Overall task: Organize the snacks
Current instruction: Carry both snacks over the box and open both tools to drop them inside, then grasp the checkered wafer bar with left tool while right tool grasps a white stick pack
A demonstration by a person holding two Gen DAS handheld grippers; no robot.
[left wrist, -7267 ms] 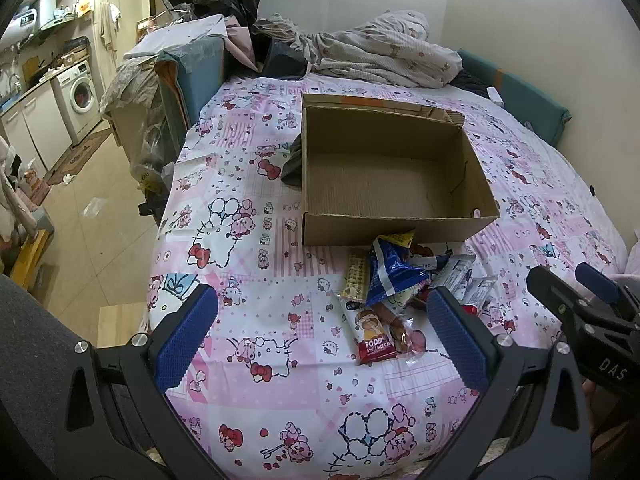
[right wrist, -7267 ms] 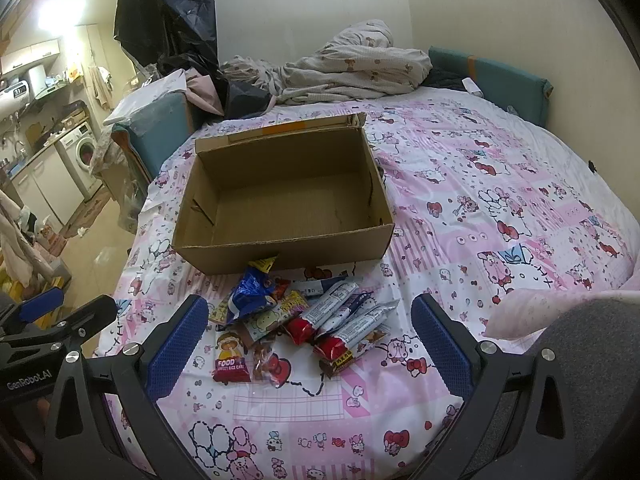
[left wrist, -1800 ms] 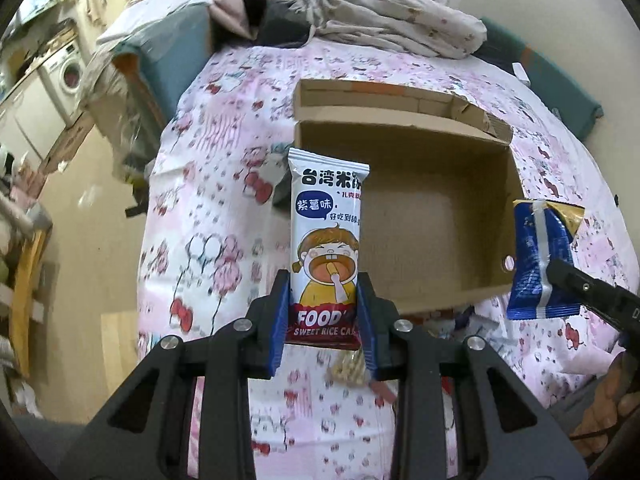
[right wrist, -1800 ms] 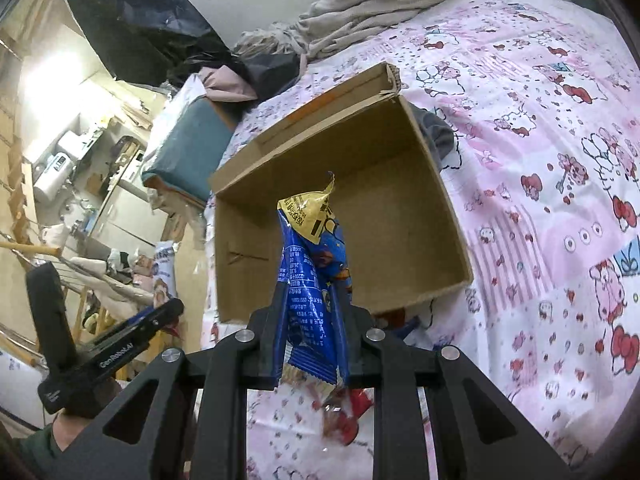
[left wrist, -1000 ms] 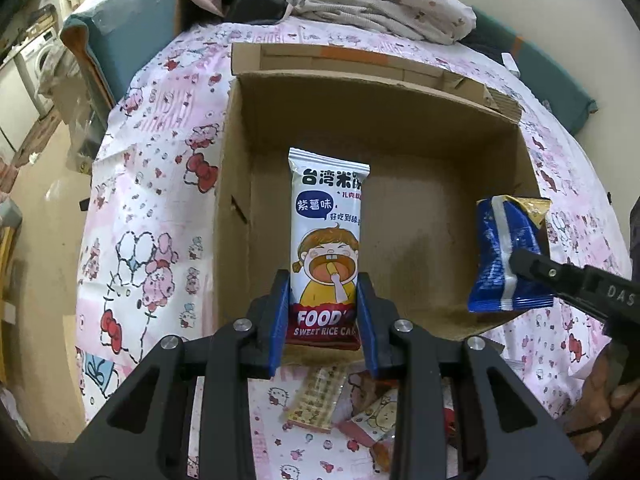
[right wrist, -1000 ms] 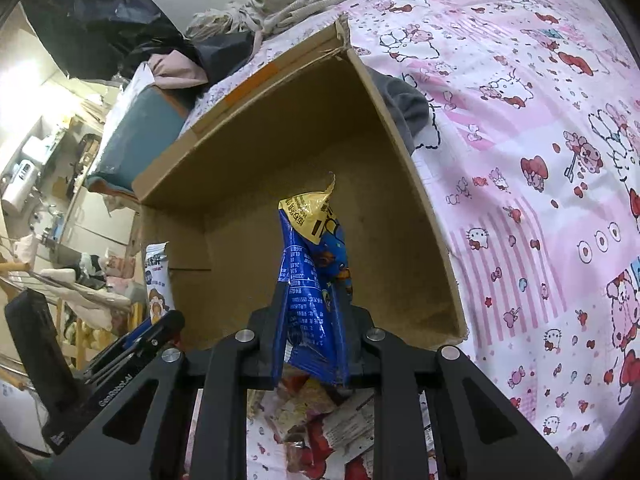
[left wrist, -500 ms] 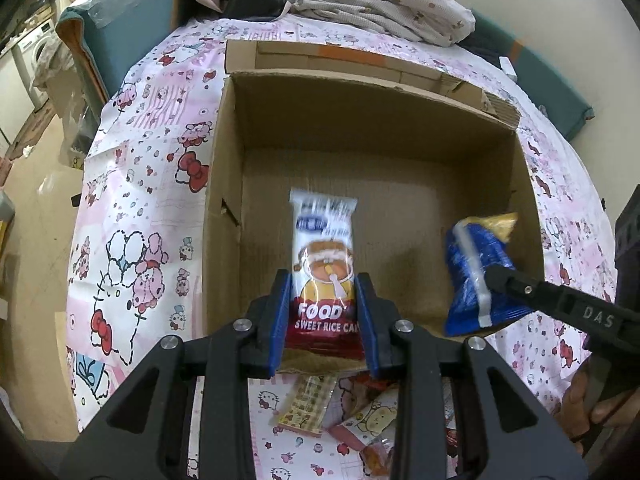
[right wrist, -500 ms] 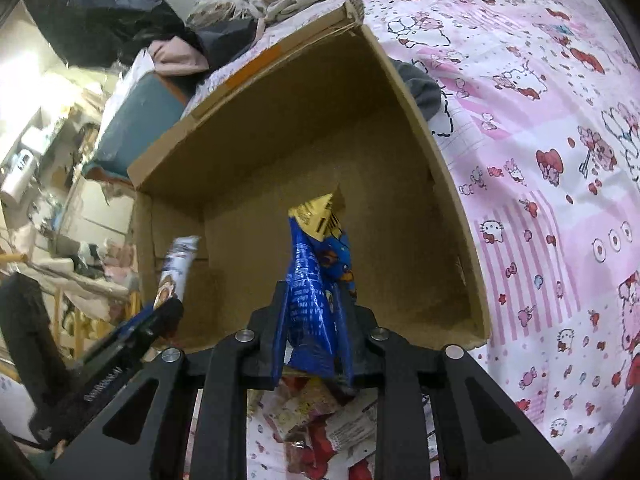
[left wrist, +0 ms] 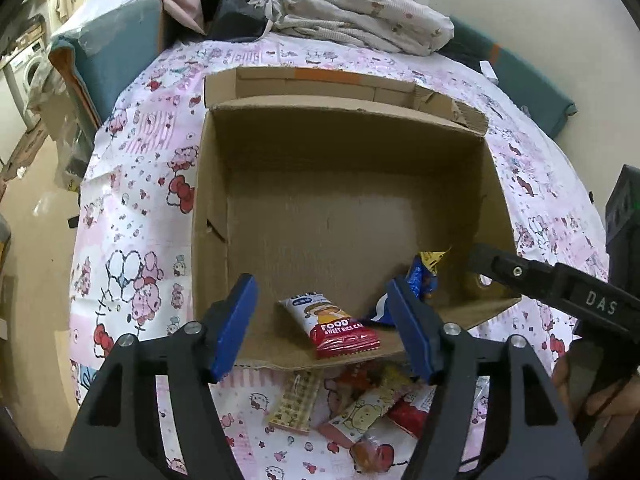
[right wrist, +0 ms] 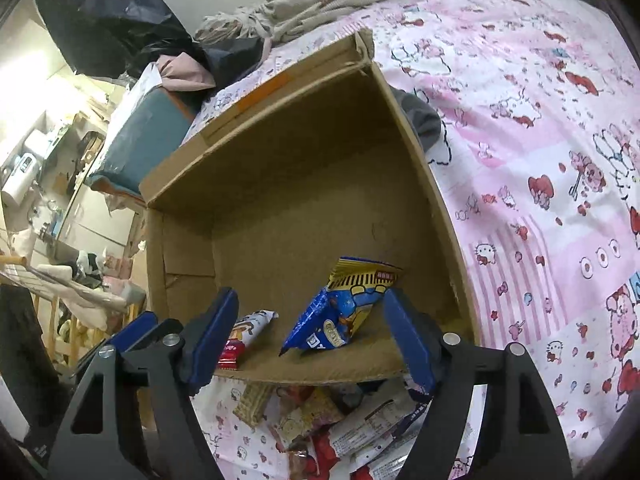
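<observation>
A brown cardboard box (left wrist: 216, 184) (right wrist: 420, 168) sits on the pink cartoon-print bedspread. On its floor near the front wall lies a white and red rice cake packet (left wrist: 332, 322) (right wrist: 240, 338). A blue and yellow snack bag (right wrist: 340, 312) (left wrist: 422, 276) rests beside it, to the right. My left gripper (left wrist: 324, 326) hovers over the box's front edge, its jaws opening, the packet lying loose below them. My right gripper (right wrist: 310, 336) hovers likewise, jaws opening, the blue bag free between the pads. Several more snack packets (left wrist: 360, 404) (right wrist: 320, 428) lie heaped in front of the box.
A rumpled blanket (left wrist: 352, 16) is piled at the bed's far end. A teal cushioned piece (left wrist: 108, 48) stands beside the bed at the left, with floor below. A dark cloth (right wrist: 424, 120) pokes out beside the box's right wall. A hand (left wrist: 600, 396) holds the right tool.
Both grippers let go: the rice cake packet dropped flat onto the box floor, and the blue bag fell from upright in the right jaws to rest in the box. Both pairs of jaws spread apart.
</observation>
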